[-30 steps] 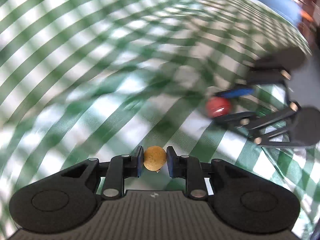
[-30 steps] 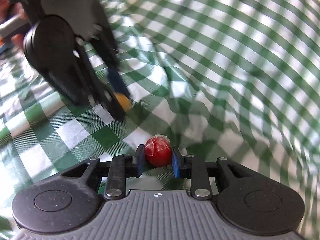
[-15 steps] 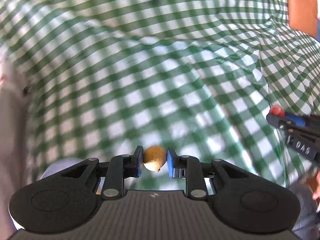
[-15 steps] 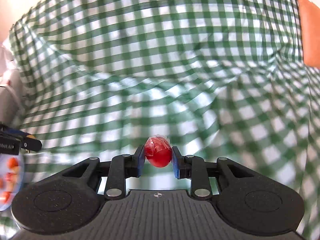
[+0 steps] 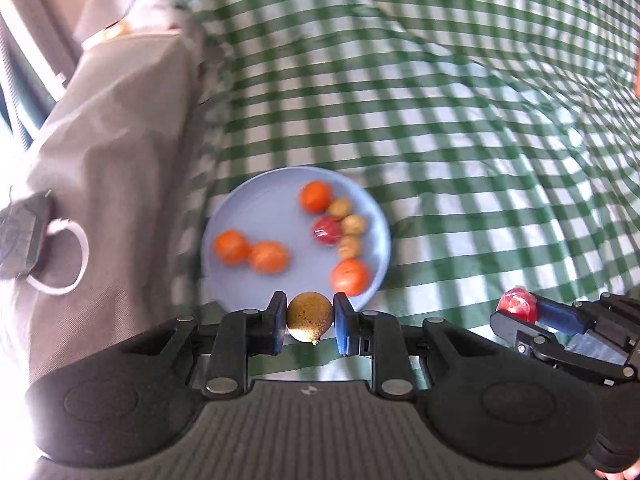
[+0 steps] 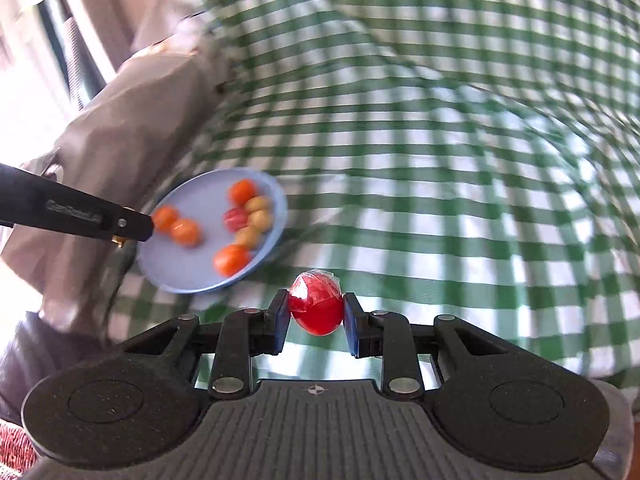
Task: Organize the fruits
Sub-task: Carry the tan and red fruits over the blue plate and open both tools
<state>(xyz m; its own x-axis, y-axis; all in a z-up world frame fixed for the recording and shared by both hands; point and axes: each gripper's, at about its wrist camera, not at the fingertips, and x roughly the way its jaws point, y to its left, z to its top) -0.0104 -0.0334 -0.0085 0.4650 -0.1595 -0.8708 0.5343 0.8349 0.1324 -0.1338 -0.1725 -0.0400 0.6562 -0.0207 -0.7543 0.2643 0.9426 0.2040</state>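
My left gripper is shut on a small round tan fruit, held in the air over the near rim of a pale blue plate. The plate carries several orange fruits, a red one and three small tan ones. My right gripper is shut on a red fruit wrapped in clear film, just right of the plate. In the left wrist view the right gripper shows at the lower right with its red fruit. A finger of the left gripper crosses the plate's left side in the right wrist view.
A green and white checked cloth covers the surface and lies in folds. A grey fabric bag or cushion with a black device and a white cable lies left of the plate. Bright window light falls at the far left.
Both grippers have swung left across the cloth with their fruits still held. The blue plate with fruits has come into view under them.
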